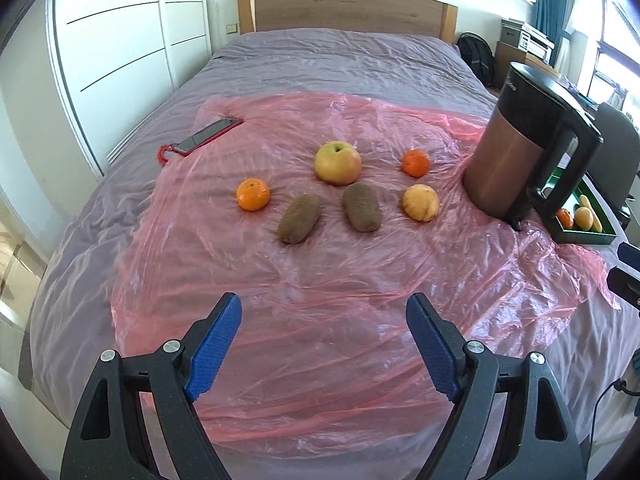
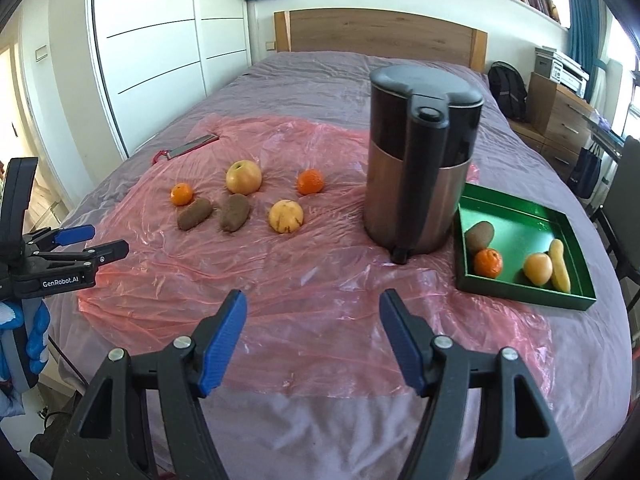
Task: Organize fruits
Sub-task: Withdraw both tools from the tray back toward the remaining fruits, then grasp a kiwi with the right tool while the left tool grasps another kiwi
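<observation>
Loose fruit lies on a pink plastic sheet [image 1: 320,280] on the bed: an apple [image 1: 338,162], two oranges [image 1: 253,194] [image 1: 416,162], two kiwis [image 1: 299,218] [image 1: 361,207] and a yellow round fruit [image 1: 420,202]. A green tray [image 2: 520,220] at the right holds a kiwi [image 2: 479,236], an orange [image 2: 488,263], a yellow fruit [image 2: 538,268] and a long yellow fruit [image 2: 559,266]. My left gripper [image 1: 324,304] is open and empty, short of the kiwis. My right gripper [image 2: 312,300] is open and empty, near the sheet's front edge. The left gripper also shows in the right wrist view [image 2: 104,242].
A tall copper and black kettle [image 2: 420,168] stands between the loose fruit and the tray. A red phone [image 1: 208,136] lies at the sheet's far left corner. A wooden headboard [image 1: 344,8] is behind. A chair [image 2: 624,216] stands right of the bed.
</observation>
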The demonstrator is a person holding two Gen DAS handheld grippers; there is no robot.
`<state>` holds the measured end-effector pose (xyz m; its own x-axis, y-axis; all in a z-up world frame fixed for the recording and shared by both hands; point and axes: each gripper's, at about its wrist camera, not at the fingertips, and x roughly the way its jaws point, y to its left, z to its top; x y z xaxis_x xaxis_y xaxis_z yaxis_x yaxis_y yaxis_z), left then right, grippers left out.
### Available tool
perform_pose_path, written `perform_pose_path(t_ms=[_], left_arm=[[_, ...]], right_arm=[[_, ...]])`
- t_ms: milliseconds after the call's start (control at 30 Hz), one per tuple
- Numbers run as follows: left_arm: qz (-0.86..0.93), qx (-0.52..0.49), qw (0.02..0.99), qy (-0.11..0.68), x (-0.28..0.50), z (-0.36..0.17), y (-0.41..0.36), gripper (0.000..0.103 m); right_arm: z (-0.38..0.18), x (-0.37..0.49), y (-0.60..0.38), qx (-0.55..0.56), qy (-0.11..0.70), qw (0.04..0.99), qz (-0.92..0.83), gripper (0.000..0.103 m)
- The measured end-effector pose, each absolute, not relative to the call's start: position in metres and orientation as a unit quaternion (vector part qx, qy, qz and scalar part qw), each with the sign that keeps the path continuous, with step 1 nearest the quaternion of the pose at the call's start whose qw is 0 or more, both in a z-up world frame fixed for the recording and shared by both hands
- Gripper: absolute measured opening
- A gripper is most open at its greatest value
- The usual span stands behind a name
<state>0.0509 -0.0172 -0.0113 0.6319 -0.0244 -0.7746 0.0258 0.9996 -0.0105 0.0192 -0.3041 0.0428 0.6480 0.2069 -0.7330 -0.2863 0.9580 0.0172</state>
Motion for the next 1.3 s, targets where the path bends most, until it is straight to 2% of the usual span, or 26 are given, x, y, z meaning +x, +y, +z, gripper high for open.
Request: perform_pose_path(t_ms=[500,800,1033,1167,1300], left_arm=[[0.013,-0.044,0.895,0.444,0.098,-0.046,0.037,0.080],[-0.038,-0.012,0.889,0.455,0.136,-0.061,0.037,0.072],[-0.074,0.014,0.883,0.464,0.169,-0.072,0.033,0.067],[-0.089,0.027,0.876,0.473,0.187,-0.084,0.027,0.059],[-0.096,0.034,0.870,0.482,0.202,-0.095,0.023,0.056]], right_arm=[[0.011,0.083,-0.240,-0.064,0.427,0.882,0.190,0.069],[-0.020,0.128,-0.193,-0.061,0.454,0.860,0.224,0.068],[-0.045,0.176,-0.161,-0.042,0.471,0.849,0.236,0.051],[-0.060,0.195,-0.149,-0.037,0.484,0.842,0.238,0.047],[-0.073,0.210,-0.142,-0.035,0.496,0.836,0.232,0.045]])
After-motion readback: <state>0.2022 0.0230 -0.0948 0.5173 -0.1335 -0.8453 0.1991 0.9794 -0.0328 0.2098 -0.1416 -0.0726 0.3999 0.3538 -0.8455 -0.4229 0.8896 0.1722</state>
